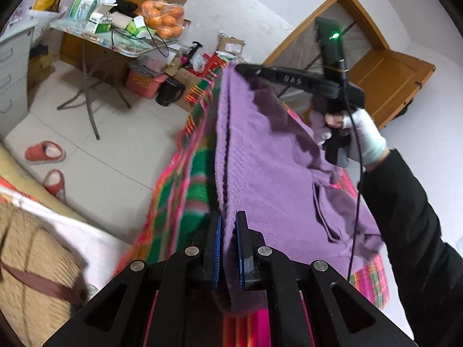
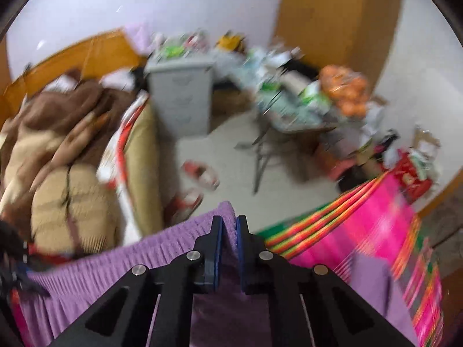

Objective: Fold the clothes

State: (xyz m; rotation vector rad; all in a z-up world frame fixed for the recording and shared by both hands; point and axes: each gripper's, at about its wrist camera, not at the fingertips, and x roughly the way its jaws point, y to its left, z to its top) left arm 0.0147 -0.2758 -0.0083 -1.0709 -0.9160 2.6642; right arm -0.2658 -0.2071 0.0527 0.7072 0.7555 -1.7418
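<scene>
So both grippers are clamped down on the same purple garment [image 1: 269, 156], a fuzzy knit thing that's lifted up off the striped bedspread [image 1: 185, 190] and stretched between them. From the left wrist cam, the left gripper [image 1: 228, 248] has its blue-padded fingers pinched narrow on one edge of the fabric, and the cloth runs away from it as a taut ridge up to the right gripper [image 1: 240, 69], which bites the far corner. You can see the white-gloved hand [image 1: 361, 133] with a black sleeve holding that right tool by its handle, a cable hanging down from it. The rest of the garment droops below onto the pink, green and orange bedspread. The right wrist view is pretty motion-blurred, but the right gripper's fingers are pressed together on a ribbed purple hem that trails off to the left. Background stuff: a folding table [image 1: 121, 46] piled with boxes and a bag of oranges [image 1: 165, 20], red slippers [image 1: 44, 151] on the tile floor, a grey drawer unit [image 2: 182, 95].
</scene>
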